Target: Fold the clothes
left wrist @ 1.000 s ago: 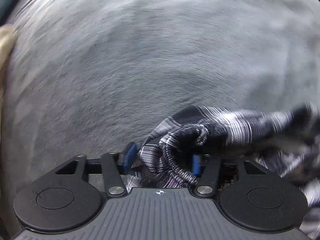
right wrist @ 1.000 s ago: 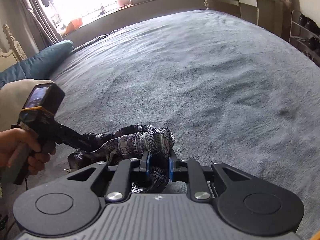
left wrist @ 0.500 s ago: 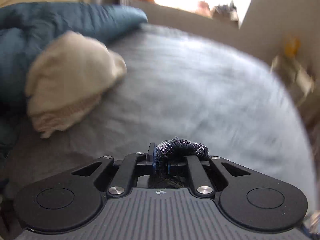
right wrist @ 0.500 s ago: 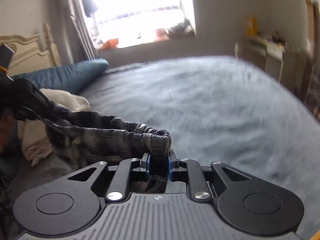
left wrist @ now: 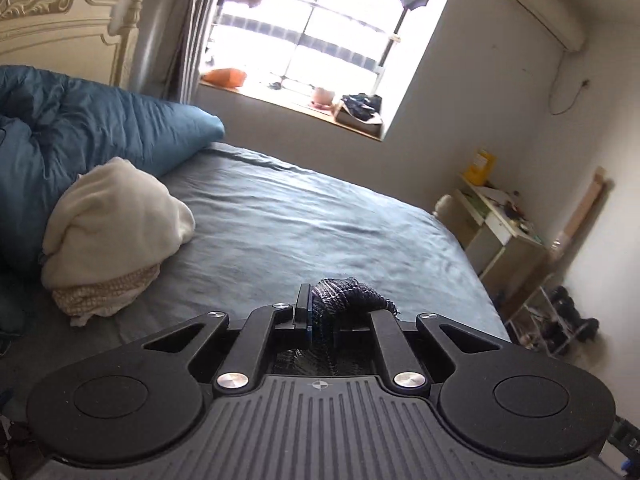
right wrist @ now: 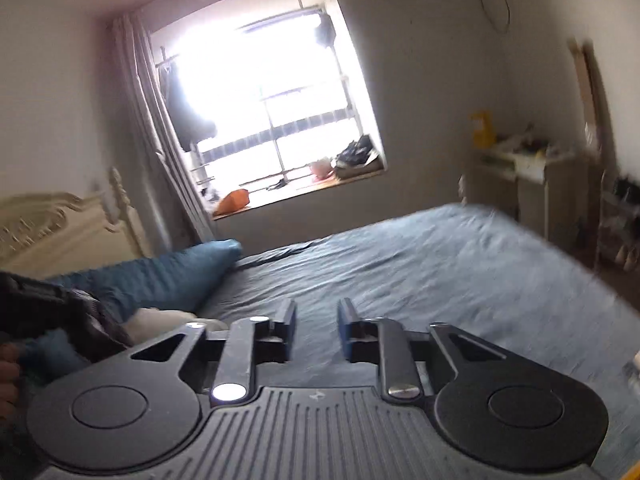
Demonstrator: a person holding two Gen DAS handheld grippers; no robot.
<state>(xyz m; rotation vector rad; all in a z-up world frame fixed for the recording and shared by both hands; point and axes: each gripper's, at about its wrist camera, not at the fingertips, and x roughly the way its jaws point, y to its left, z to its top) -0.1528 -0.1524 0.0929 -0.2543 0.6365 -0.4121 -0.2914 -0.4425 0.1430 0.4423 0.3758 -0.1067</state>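
Note:
A dark plaid garment (left wrist: 344, 296) bunches over the jaws of my left gripper (left wrist: 322, 312), which is shut on it, raised above the grey-blue bed (left wrist: 300, 232). Most of the cloth hangs out of sight below the gripper. In the right wrist view my right gripper (right wrist: 316, 320) has its jaws opening, with nothing between them and only the bed (right wrist: 400, 264) behind. At the left edge of that view the other gripper's dark body (right wrist: 48, 312) and a dark bit of the garment show, blurred, with a hand (right wrist: 8, 380) below.
A cream pile of clothes (left wrist: 112, 232) rests against a teal duvet (left wrist: 80, 136) by the cream headboard (left wrist: 60, 24). Beyond the bed are a bright window (left wrist: 312, 40), a cluttered small table (left wrist: 500, 216) and a shoe rack (left wrist: 560, 320) at right.
Both grippers rose from the bed surface, lifting the garment. The right gripper, shut on the cloth before, has let it go and its jaws stand apart. The left closed tight on the cloth.

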